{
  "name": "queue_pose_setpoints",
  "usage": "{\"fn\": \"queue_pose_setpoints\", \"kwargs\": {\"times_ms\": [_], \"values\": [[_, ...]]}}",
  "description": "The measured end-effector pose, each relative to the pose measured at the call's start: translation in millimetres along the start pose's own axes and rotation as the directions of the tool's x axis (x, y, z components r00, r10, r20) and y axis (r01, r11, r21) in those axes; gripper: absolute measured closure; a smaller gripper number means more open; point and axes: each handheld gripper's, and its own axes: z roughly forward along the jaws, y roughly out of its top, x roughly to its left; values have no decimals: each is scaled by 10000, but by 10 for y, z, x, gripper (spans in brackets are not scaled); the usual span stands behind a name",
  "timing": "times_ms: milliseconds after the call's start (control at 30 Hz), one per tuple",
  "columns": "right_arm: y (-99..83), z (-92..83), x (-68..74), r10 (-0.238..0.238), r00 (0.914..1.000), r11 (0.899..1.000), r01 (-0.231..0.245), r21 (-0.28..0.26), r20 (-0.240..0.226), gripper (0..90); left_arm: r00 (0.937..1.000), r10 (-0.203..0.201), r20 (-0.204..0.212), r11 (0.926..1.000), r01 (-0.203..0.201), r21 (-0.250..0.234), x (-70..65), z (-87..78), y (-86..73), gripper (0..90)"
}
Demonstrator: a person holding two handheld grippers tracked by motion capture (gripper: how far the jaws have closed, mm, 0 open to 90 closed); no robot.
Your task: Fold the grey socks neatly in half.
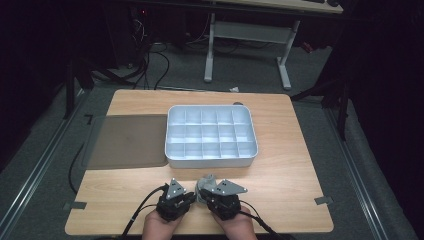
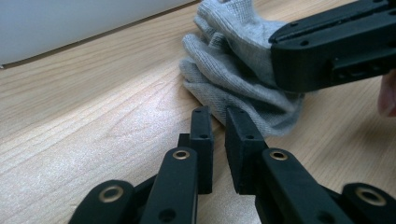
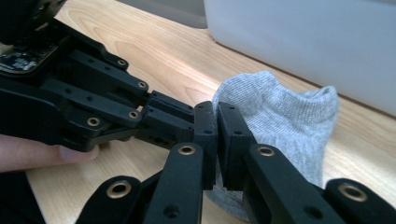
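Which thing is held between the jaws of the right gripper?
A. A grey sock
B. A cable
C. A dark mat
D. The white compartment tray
A: in the right gripper view, the right gripper has its jaws shut on the grey sock, while the white compartment tray stands behind it, untouched.

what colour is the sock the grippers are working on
Light grey knit, plain with no pattern. The sock shows best in the right gripper view.
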Motion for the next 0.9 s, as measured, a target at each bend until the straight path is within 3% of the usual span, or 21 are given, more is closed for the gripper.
{"fn": "queue_pose_setpoints", "kwargs": {"times_ms": [200, 400, 533, 633, 800, 900], "values": [[-29, 26, 15, -64, 9999, 9999, 65, 144, -90, 876, 10000, 74, -13, 10000, -74, 30, -6, 4, -1, 812], [-141, 132, 34, -202, 9998, 9971, 205, 727, -52, 875, 10000, 10, -44, 10000, -9, 27, -9, 5, 0, 827], [-149, 138, 25, -153, 9998, 9974, 160, 703, -96, 875, 9998, -113, -156, 9997, 110, -221, 37, -46, 9, 827], [-147, 140, 30, -240, 9997, 9970, 246, 738, -89, 875, 9995, -268, -159, 9972, 256, -699, 84, -125, 61, 829], [-151, 145, 31, -219, 9997, 9971, 227, 723, -107, 875, 9999, -166, 12, 9924, 166, -1223, 30, -159, 184, 852], [-158, 144, 31, -247, 9997, 9973, 253, 688, -93, 874, 9996, -95, 281, 9900, 134, -1404, -46, -76, 269, 862]]}}
